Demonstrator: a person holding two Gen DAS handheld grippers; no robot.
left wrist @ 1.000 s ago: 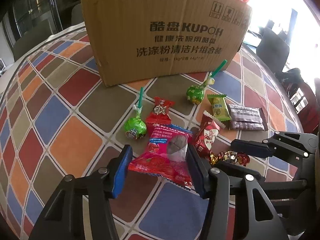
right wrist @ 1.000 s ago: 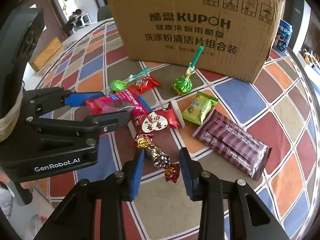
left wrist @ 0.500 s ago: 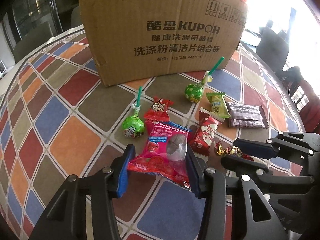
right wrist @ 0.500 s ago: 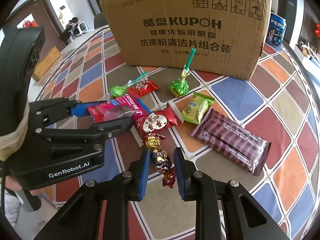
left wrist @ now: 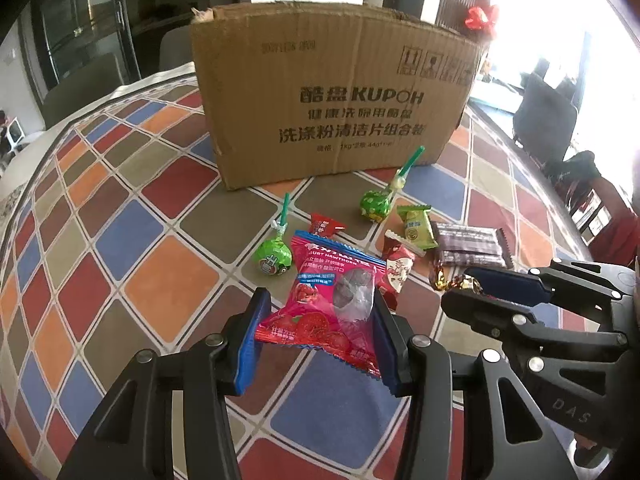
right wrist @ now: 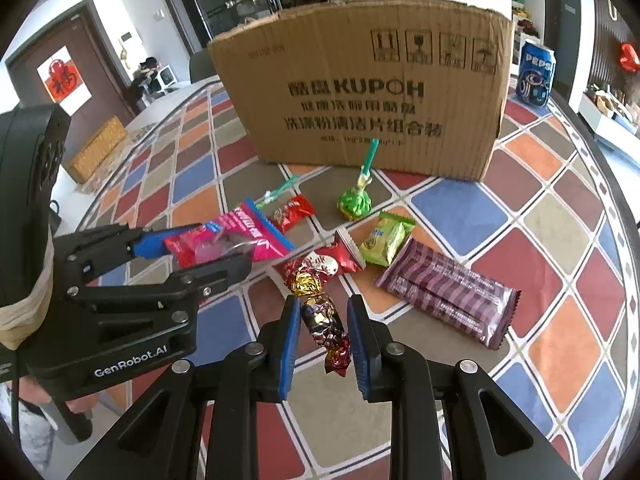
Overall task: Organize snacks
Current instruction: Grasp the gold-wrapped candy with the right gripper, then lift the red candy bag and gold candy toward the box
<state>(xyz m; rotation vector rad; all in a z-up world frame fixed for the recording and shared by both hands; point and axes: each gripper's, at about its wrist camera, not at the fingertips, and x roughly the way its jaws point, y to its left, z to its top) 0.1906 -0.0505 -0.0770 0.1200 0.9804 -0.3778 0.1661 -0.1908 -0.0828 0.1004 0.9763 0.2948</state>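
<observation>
- Left wrist view: left gripper [left wrist: 318, 338] clenched on the pink packet [left wrist: 334, 304], pads on both side edges, packet lifted off the table [left wrist: 132, 240]
- Right wrist view: right gripper [right wrist: 324, 334] grips the foil candy [right wrist: 320, 314] at its middle; twisted ends stick out near and far of the pads; candy looks raised clear of the cloth
- Box [right wrist: 372, 96] stands at the far side, open top; likely drop target, though the inside is not visible from either camera
- Step in hand, my read: carry both items up and over the near wall of the box
- To do it well: lift well above the box rim before moving far, since the packet hangs wide and could catch the cardboard edge
- Keep the grippers apart; they sit close side by side and could knock together
- Foil candy is slick and thin, so hold the squeeze until it is over the opening
- Release one at a time
- Count on the table: 2 green lollipops [right wrist: 354, 204], 2 red candies [right wrist: 294, 212], 1 green packet [right wrist: 386, 238], 1 purple bar [right wrist: 448, 294]
- Held: 1 pink packet, 1 foil candy
- 1 Pepsi can [right wrist: 536, 74] far right, behind the box
</observation>
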